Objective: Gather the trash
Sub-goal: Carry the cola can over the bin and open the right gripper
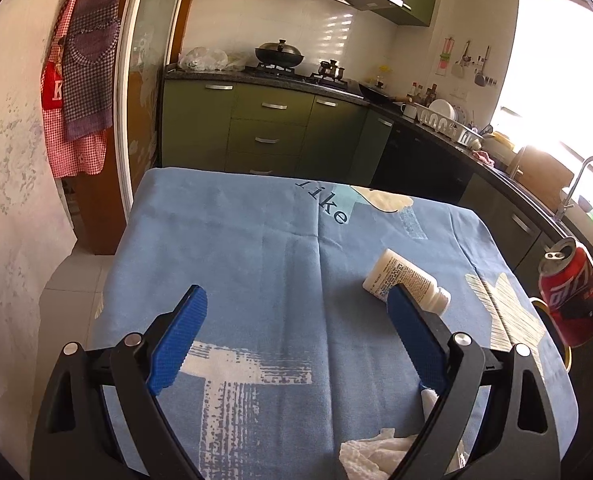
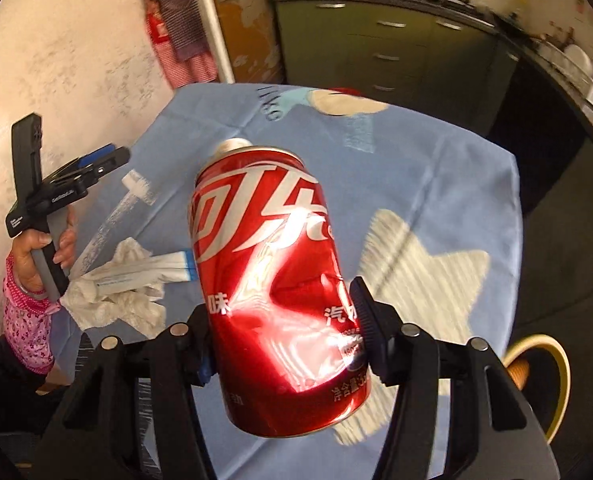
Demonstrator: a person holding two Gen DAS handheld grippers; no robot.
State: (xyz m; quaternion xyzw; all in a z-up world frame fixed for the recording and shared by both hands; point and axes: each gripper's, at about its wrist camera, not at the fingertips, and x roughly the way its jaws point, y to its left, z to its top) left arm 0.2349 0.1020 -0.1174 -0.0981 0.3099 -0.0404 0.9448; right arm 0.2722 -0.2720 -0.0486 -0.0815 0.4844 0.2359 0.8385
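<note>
R gripper (image 2: 284, 344) clamps dented red can (image 2: 276, 280). L gripper (image 1: 296, 332) spread wide, empty; white bottle (image 1: 404, 280) at 1 o'clock.

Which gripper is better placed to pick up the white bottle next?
Left. The left gripper is open and empty, with the white bottle lying just by its right fingertip. The right gripper is shut on the red can.
</note>
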